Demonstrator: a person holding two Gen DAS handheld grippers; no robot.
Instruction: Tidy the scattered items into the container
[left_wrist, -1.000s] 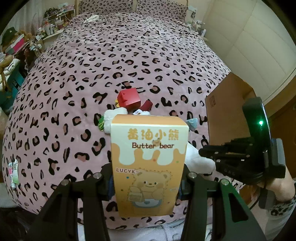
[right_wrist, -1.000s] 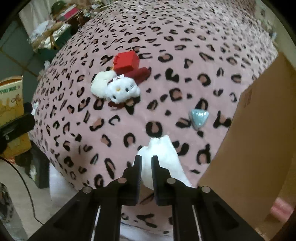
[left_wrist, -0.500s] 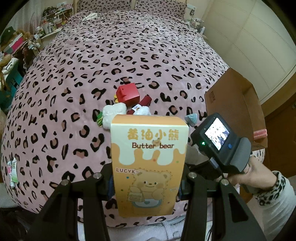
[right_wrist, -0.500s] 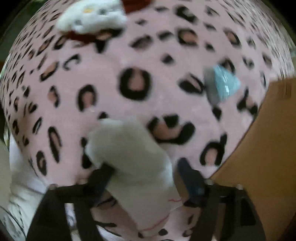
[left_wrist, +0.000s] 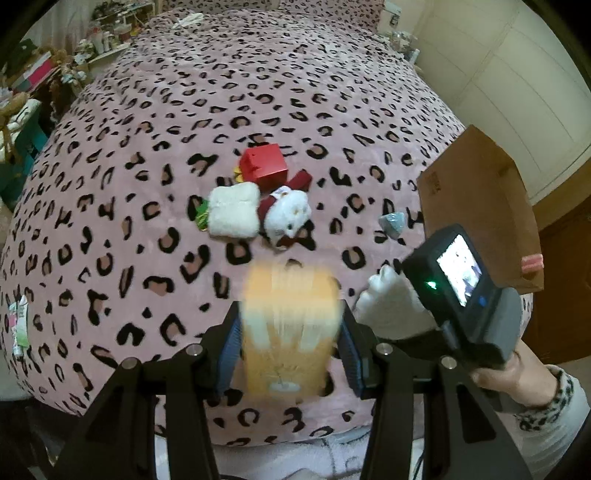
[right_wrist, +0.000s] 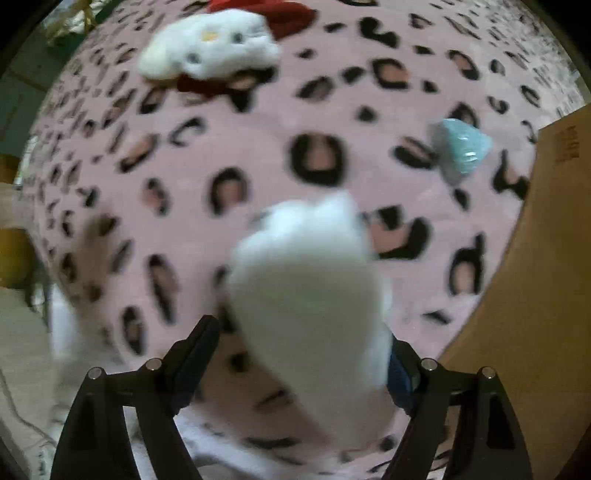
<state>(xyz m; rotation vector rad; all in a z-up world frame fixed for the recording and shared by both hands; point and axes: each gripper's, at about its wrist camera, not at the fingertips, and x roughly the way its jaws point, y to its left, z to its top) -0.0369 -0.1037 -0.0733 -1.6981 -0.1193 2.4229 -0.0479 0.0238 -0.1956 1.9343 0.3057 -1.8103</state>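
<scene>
Pink leopard-print bedcover (left_wrist: 258, 92) spreads across both views, with the scattered items lying on it; a brown cardboard box (left_wrist: 476, 206) stands open at the bed's right edge.

Between the pads of the left gripper (left_wrist: 290, 349) sits a yellow-and-cream carton (left_wrist: 290, 332), smeared by motion blur; the blue pads lie close against its two sides, so it appears to be gripped, though the blur leaves the contact less than certain.

Beyond it, near the middle of the bed, a red box (left_wrist: 264, 166) rests against a square white plush (left_wrist: 232, 214) and a white cat plush with a red bow (left_wrist: 288, 214); the three touch one another in a cluster. A small pale-blue wrapped piece (left_wrist: 393, 223) lies apart from them, near the cardboard box.

The right gripper (right_wrist: 303, 354) points steeply down over a white soft toy (right_wrist: 310, 291) near the foot of the bed; its jaws stand wide on either side of the toy and have just been narrowing, with the toy between them; the left finger (right_wrist: 195, 347) is clear of it, the right one half hidden behind the fluff. In the left wrist view a hand (left_wrist: 509, 373) in a leopard-print cuff holds this gripper's handle.
</scene>
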